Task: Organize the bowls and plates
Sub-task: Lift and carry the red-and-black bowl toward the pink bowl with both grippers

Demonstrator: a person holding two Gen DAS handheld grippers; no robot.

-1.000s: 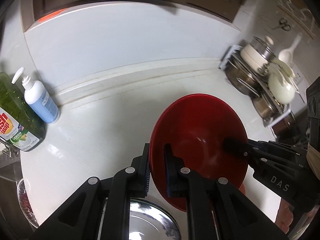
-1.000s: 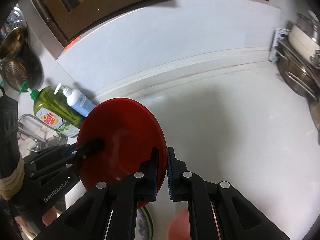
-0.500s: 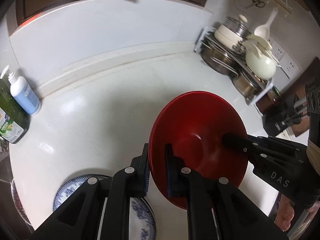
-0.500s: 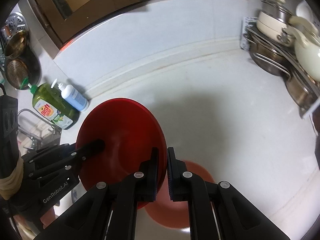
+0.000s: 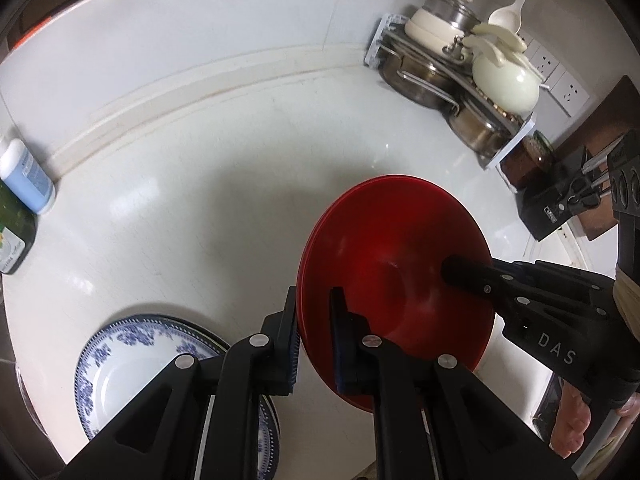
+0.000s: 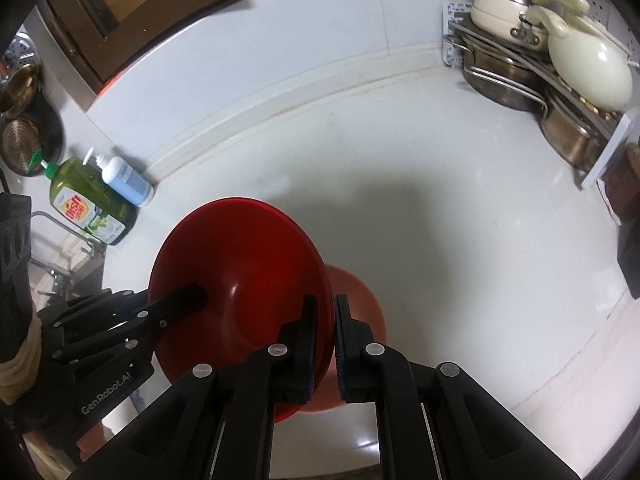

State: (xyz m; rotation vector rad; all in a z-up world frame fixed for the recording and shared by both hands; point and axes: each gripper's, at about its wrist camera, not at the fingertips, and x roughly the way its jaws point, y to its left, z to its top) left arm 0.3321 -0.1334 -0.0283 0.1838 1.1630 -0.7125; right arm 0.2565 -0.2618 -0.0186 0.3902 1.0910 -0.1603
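A: Change since a second ago: the red bowl [image 5: 396,280] has travelled sideways along the bench [image 5: 200,168], away from the soap bottles [image 6: 100,196] and toward the pot rack [image 5: 460,76]. The blue-and-white plate [image 5: 132,356] has come into the left view, and a second red dish [image 6: 360,300] now shows on the bench beneath the bowl in the right view.

B: Meaning for the task?

A: Judged as a carry toward stacking: the bowl hangs above that lower red dish, not yet set down. Whether the two dishes match in shape I cannot tell.

B: Grip?

A: Two-handed. The left gripper [image 5: 314,320] has its fingers clamped on the bowl's near-left rim, one inside, one outside. The right gripper [image 6: 326,328] is clamped the same way on the opposite rim. Both grips have held unchanged through the move.

B: Bowl attitude?

A: Tilted, its hollow facing both cameras, clear of the bench.
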